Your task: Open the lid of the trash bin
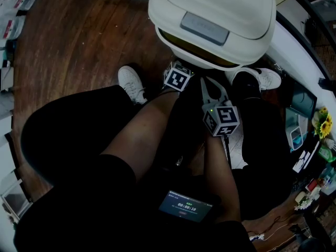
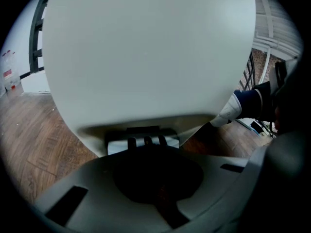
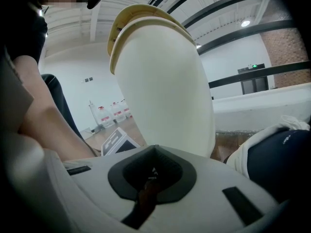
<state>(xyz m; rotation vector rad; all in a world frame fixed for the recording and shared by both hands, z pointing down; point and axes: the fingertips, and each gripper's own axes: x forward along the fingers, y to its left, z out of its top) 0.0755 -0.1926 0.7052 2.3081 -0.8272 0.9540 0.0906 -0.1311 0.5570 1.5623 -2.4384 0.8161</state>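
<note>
Trash bin point(image 2: 146, 52) just beyond left claw point(image 2: 148, 148)

The right gripper point(image 3: 153, 155) filled the lower frame from four to eight o'clock, its pale jaws pressed together with nothing between them. They sat close before the trash bin point(image 3: 167, 91), and whether they touched it could not be told. The cream bin rose through the centre, leaning toward eleven o'clock, with its lid point(image 3: 142, 13) at twelve. A person's bare limb point(image 3: 41, 125) lay at nine o'clock, and a white shoe point(image 3: 239, 161) with dark fabric above it sat at four. Far behind, white containers point(image 3: 111, 113) with red labels stood on the wooden floor point(image 3: 129, 128). Black beams point(image 3: 233, 30) crossed at one o'clock, beside a brick wall point(image 3: 286, 45) at two.
</note>
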